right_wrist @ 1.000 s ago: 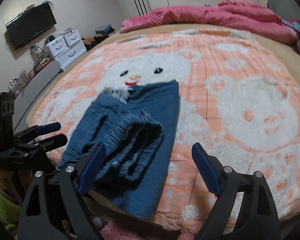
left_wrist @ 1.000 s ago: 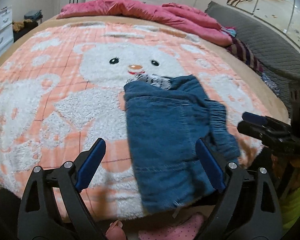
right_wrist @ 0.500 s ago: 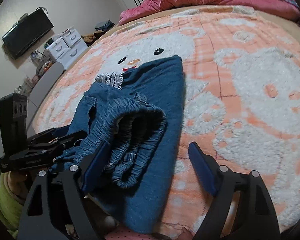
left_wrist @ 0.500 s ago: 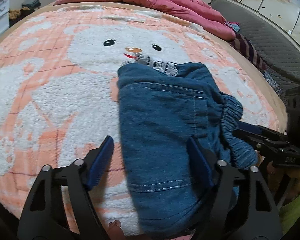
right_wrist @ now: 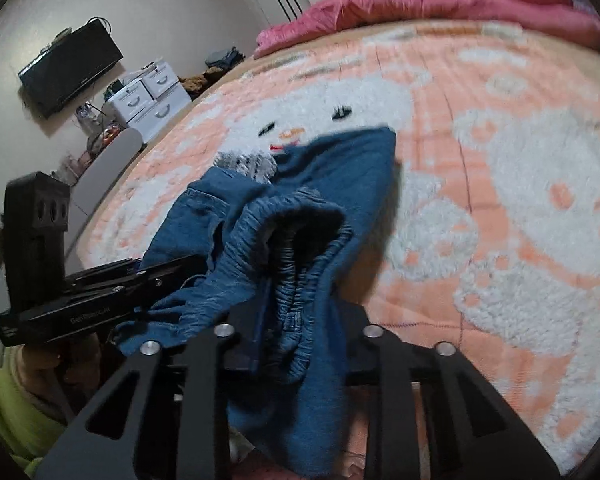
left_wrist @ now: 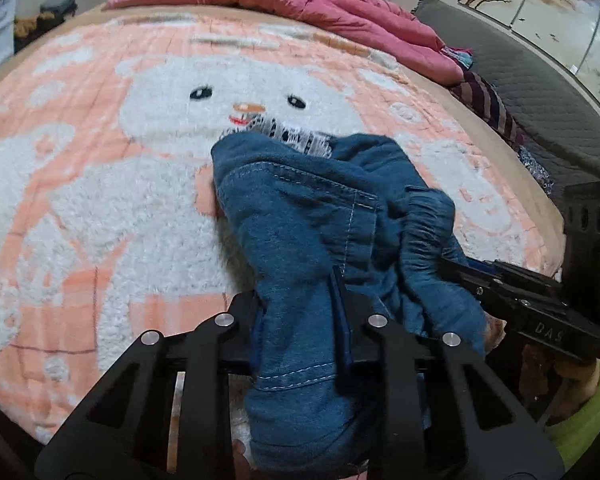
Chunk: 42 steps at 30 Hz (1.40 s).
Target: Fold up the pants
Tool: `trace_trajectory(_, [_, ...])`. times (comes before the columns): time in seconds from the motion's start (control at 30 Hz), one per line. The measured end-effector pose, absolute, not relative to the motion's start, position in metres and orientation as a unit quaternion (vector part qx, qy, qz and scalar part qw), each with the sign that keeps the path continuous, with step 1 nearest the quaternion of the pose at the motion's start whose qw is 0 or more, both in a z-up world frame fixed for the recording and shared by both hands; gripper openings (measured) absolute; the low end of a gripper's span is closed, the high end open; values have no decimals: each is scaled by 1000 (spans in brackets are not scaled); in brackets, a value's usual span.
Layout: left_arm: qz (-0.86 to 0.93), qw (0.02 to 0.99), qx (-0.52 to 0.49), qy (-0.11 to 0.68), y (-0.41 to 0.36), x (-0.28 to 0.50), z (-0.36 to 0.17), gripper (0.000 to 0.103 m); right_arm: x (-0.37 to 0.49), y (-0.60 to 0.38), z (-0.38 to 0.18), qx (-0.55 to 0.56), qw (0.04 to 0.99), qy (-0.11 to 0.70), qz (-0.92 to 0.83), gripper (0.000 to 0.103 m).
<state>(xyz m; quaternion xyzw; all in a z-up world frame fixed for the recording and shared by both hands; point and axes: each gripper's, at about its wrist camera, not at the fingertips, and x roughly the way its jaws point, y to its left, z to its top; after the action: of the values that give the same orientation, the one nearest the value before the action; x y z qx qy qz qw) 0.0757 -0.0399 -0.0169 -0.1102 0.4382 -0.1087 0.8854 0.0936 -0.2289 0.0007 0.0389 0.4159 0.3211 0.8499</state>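
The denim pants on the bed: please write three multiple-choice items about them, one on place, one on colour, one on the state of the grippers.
1. Where do the denim pants lie?
A. On the peach bear-pattern blanket
B. On the white drawer unit
C. On the pink duvet at the far end of the bed

2. What colour are the pants?
A. Black
B. Blue
C. Grey

3. What is the state of the two grippers?
A. Both open and clear of the cloth
B. Only the left one is shut
C. Both shut on the pants

Answers:
1 A: the pants rest on the blanket, below the bear's face.
2 B: the denim is blue in both views.
3 C: the left gripper pinches the near leg end, and the right gripper pinches the elastic waistband.
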Motion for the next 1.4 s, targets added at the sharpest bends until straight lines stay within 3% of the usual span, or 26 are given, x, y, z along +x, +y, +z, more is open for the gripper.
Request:
trace_trajectory(0.63, [-77, 918, -96, 377, -6, 144, 44, 18, 181, -165, 56, -34, 875, 349, 333, 21])
trace_trajectory(1.03, [-50, 898, -94, 427, 20, 204, -8, 18, 250, -138, -6, -37, 846, 435, 305, 22])
trace_trajectory(1.23, [-52, 894, -107, 433, 28, 201, -21, 30, 256, -157, -20, 5, 840, 451, 302, 32])
trace_trajectory(1.4, [-48, 893, -112, 434, 33, 199, -25, 40, 256, -168, -25, 20, 843, 453, 289, 53])
